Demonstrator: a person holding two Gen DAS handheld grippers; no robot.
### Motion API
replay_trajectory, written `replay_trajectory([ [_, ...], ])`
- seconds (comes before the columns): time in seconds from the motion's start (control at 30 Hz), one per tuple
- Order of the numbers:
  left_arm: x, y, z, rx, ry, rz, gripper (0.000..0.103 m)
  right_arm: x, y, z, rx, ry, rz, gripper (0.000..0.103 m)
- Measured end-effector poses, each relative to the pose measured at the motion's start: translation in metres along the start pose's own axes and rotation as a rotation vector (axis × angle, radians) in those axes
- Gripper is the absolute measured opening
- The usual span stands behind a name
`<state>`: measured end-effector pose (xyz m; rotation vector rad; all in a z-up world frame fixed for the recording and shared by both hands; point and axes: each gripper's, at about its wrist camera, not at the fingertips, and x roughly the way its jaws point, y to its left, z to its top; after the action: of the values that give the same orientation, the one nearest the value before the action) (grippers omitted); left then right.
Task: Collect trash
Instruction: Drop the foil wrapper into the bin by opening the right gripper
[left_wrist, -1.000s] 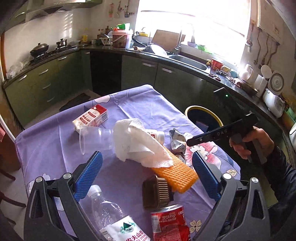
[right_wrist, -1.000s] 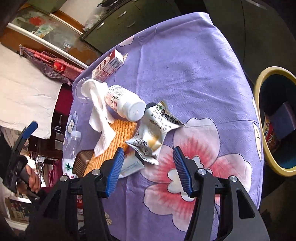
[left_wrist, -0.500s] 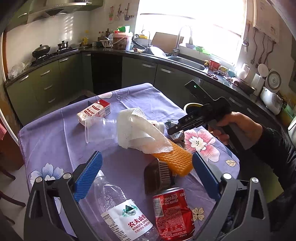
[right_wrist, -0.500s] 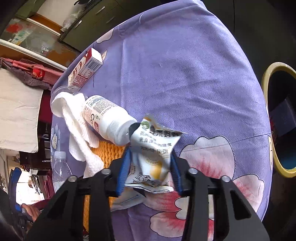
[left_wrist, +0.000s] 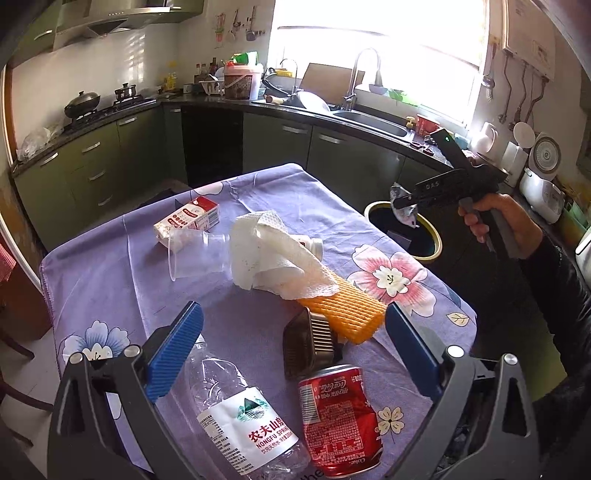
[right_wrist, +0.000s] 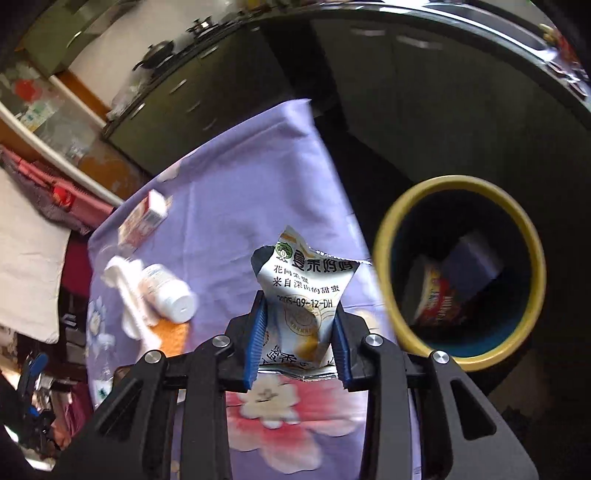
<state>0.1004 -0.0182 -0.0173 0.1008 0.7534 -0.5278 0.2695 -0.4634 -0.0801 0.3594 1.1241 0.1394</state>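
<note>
Moved: the snack wrapper (right_wrist: 301, 291) is now lifted off the purple tablecloth (left_wrist: 110, 266), where it was lying a second ago.
Right gripper (right_wrist: 297, 341): pinching the wrapper, hanging beside the yellow-rimmed bin (right_wrist: 384, 258).
Left gripper (left_wrist: 291, 350): spread wide, hovering over the table.
Writing: bottle (left_wrist: 240, 413) is reading "NONGFU SPRING"; can (left_wrist: 338, 411) "Coca-Cola"; wrapper "-09-12-DH".

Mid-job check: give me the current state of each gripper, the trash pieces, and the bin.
right gripper: shut on snack wrapper
snack wrapper: lifted off the table, near the bin
left gripper: open, holding nothing
trash bin: open, already holding trash
water bottle: lying down, crumpled
cola can: lying on its side
plastic cup: tipped over
white bottle: on its side, capped
</note>
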Motion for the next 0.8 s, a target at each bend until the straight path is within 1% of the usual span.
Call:
replay_trajectory([
  [0.07, 0.002, -0.002, 0.001, -0.002, 0.005, 0.001, 0.094, 0.001, -0.038, 0.007, 0.038, -0.011, -0.082, 0.035],
  [0.17, 0.006, -0.005, 0.001, -0.005, 0.019, 0.010, 0.095, 0.019, -0.089, 0.016, 0.092, 0.005, -0.166, 0.035],
  [0.23, 0.008, -0.008, 0.001, -0.004, 0.029, 0.019, 0.095, 0.034, -0.111, 0.019, 0.108, 0.021, -0.203, 0.036],
  [0.3, 0.010, -0.009, 0.000, -0.004, 0.041, 0.033, 0.095, 0.047, -0.123, 0.021, 0.117, 0.032, -0.214, 0.048],
  [0.33, 0.010, -0.010, -0.001, -0.005, 0.046, 0.039, 0.095, 0.052, -0.127, 0.022, 0.117, 0.037, -0.227, 0.050],
  [0.47, 0.011, -0.008, -0.002, -0.015, 0.068, 0.061, 0.096, 0.057, -0.131, 0.022, 0.096, 0.036, -0.267, 0.057],
  [0.5, 0.010, -0.007, -0.002, -0.019, 0.073, 0.065, 0.096, 0.054, -0.130, 0.021, 0.092, 0.027, -0.272, 0.057],
  [0.6, 0.012, -0.003, -0.005, -0.039, 0.103, 0.074, 0.096, 0.040, -0.124, 0.013, 0.085, 0.005, -0.242, 0.057],
  [0.67, 0.015, 0.001, -0.007, -0.061, 0.138, 0.103, 0.096, 0.028, -0.119, 0.006, 0.060, -0.017, -0.226, 0.058],
  [0.73, 0.019, 0.007, -0.011, -0.095, 0.188, 0.140, 0.096, 0.017, -0.108, -0.004, 0.022, -0.044, -0.224, 0.060],
  [0.8, 0.025, 0.016, -0.018, -0.138, 0.247, 0.169, 0.096, 0.013, -0.097, -0.013, -0.008, -0.053, -0.206, 0.061],
])
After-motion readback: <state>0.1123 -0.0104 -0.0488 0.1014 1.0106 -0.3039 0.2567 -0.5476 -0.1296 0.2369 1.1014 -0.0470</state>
